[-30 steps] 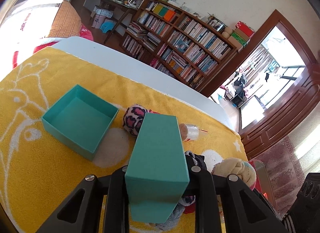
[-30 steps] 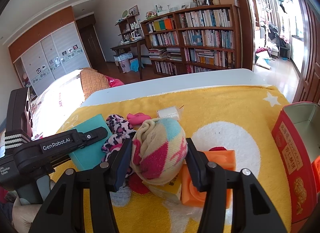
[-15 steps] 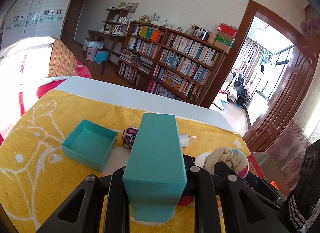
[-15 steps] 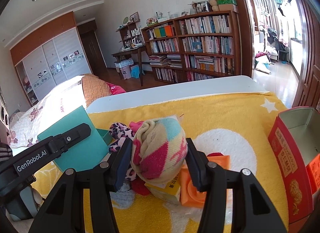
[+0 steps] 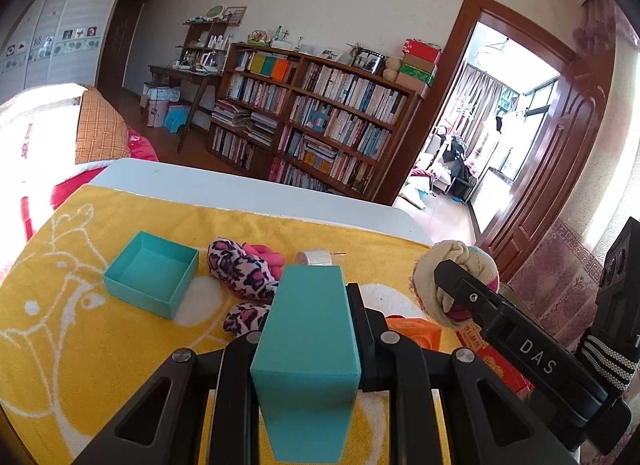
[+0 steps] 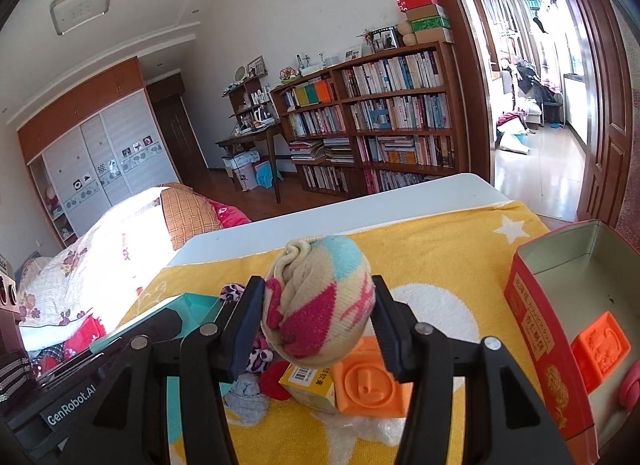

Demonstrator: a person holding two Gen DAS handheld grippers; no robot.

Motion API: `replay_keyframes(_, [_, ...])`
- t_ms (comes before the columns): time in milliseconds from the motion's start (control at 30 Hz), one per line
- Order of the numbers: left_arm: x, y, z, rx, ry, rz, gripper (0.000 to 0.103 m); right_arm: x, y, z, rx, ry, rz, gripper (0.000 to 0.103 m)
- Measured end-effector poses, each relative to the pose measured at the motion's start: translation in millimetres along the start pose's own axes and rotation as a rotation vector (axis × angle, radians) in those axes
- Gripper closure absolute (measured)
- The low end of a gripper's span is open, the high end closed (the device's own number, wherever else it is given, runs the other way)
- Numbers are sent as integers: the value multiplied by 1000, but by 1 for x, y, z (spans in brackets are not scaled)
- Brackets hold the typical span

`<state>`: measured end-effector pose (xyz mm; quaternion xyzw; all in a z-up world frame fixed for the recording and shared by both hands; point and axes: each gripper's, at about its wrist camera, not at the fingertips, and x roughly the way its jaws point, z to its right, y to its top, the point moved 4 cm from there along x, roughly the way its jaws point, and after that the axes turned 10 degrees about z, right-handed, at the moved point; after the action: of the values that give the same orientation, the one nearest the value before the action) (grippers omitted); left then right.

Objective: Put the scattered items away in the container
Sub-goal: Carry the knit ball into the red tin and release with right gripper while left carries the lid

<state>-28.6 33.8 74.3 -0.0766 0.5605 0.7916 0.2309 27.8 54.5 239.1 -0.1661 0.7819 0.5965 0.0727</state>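
The tin (image 6: 532, 329), red outside and bare metal inside, stands open on the right end of the yellow towel (image 6: 440, 249) that covers the white tabletop (image 6: 320, 221). An orange block (image 6: 600, 349) already lies in it, with something pink (image 6: 630, 389) beside that at the frame edge.

The right tongs (image 6: 318, 319) pinch a rolled sock (image 6: 320, 305), cream with pink and blue patches, held up clear of the towel. Under it, on the towel, sit a second orange block (image 6: 370, 385), a yellow carton (image 6: 310, 383) with a barcode touching that block, a grey sock (image 6: 246, 395), a red piece (image 6: 274, 381) and some crumpled clear plastic (image 6: 360, 425).

The left tongs (image 5: 310, 329) are pressed on a teal lid (image 5: 308, 353), gripping it on edge so that it stands upright between the fingers (image 5: 236, 385). Its matching teal box (image 5: 154, 279) rests open on the left part of the towel, well apart from the tin. Just right of the box lies a leopard sock (image 5: 240, 269), with a pink sock (image 5: 264, 253) touching it at the far side and a tape roll (image 5: 316, 257) near that. Another bit of leopard fabric (image 5: 244, 319) lies next to the lid.

In the left wrist view the right tongs and their sock (image 5: 452, 277) hang to the right, above the tin's side.
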Motion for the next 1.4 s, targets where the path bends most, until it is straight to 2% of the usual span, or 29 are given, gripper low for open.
replay_keyframes(167, [-2,-2,20,28,-25,-5,80,-27,8,25,34,-35,39,47])
replay_keyframes(433, [7,-6,79,88,-111,-30,80,-72,18,86,104,-145,86,47])
replay_keyframes(733, [37,-15,172,153,-244,-90,80,-116,26,172,189,-307,120,47])
replay_keyframes(900, [57,-19,225,194,-307,-110,80,-131,26,210,228,-366,121,47])
replay_keyframes(1133, [94,-23,278,226,-353,-142,80,-141,25,232,221,-387,115,47])
replay_keyframes(1367, [122,-27,302,237,-375,-164,80,-133,26,240,210,-384,100,47])
replay_keyframes(1400, [127,-28,305,240,-379,-180,77,-131,26,239,207,-384,97,45])
